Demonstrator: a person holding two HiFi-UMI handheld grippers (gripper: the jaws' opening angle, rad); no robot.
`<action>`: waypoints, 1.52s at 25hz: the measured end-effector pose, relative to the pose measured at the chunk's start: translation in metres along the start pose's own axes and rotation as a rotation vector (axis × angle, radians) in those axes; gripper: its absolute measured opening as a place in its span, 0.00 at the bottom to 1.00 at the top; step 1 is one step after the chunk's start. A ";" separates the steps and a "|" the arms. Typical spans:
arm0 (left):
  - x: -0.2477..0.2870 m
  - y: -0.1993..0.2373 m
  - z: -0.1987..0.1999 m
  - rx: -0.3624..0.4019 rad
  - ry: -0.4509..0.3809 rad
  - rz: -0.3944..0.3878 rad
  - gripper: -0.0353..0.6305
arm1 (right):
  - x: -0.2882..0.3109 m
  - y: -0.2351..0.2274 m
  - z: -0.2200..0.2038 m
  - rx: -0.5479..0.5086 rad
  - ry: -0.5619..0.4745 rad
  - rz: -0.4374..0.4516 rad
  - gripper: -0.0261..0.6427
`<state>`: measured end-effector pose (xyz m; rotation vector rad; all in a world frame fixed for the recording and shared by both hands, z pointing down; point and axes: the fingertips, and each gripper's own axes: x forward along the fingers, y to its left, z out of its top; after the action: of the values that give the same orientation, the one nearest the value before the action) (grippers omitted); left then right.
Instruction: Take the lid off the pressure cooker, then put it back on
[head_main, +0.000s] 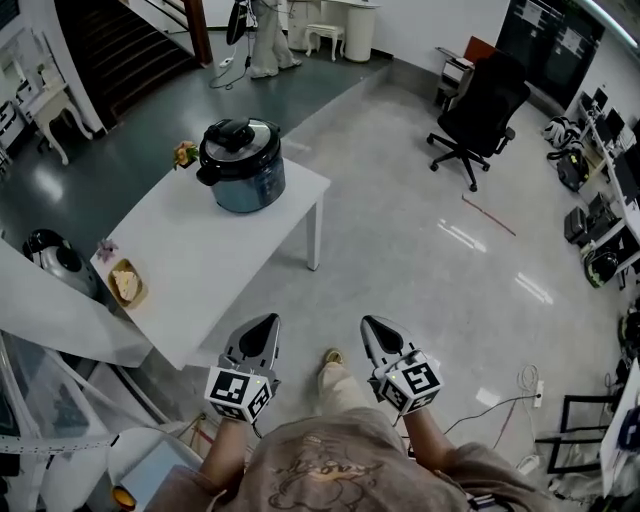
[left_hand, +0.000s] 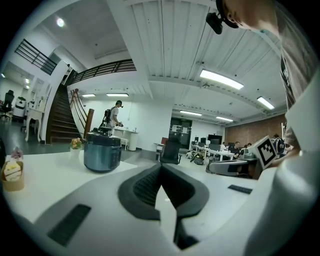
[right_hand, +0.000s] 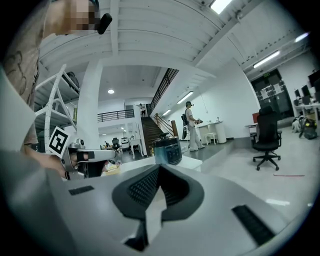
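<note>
Jaws of left gripper (head_main: 266, 322) and right gripper (head_main: 369, 323) pressed together, empty. Pressure cooker (head_main: 242, 165), lid (head_main: 236, 134) on, at worktop (head_main: 200, 250) far end, well apart; snack dish (head_main: 126, 284) nearer. Floor cable (head_main: 505, 402) in head view only.

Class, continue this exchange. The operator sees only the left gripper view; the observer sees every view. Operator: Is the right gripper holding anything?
Observer: No. In the right gripper view the right gripper has its jaws together with nothing between them.
Operator: Where on the table is the pressure cooker?
Observer: The head view shows the pressure cooker near the table's far corner, with its lid on.
Operator: Anything off to my left?
Observer: A second round appliance, black and silver, sits beyond the table's left edge.
</note>
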<state>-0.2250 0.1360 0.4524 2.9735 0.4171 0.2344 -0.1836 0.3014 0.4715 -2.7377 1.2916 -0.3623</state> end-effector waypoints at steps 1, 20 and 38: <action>0.010 0.006 0.002 -0.002 0.002 0.003 0.06 | 0.009 -0.007 0.004 0.003 0.001 0.003 0.03; 0.167 0.078 0.051 -0.052 -0.041 0.168 0.06 | 0.151 -0.137 0.069 -0.013 0.024 0.153 0.03; 0.224 0.169 0.089 -0.026 -0.100 0.259 0.06 | 0.270 -0.152 0.088 -0.037 0.040 0.263 0.03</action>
<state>0.0474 0.0286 0.4207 2.9913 0.0164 0.1140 0.1187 0.1889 0.4609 -2.5543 1.6578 -0.3732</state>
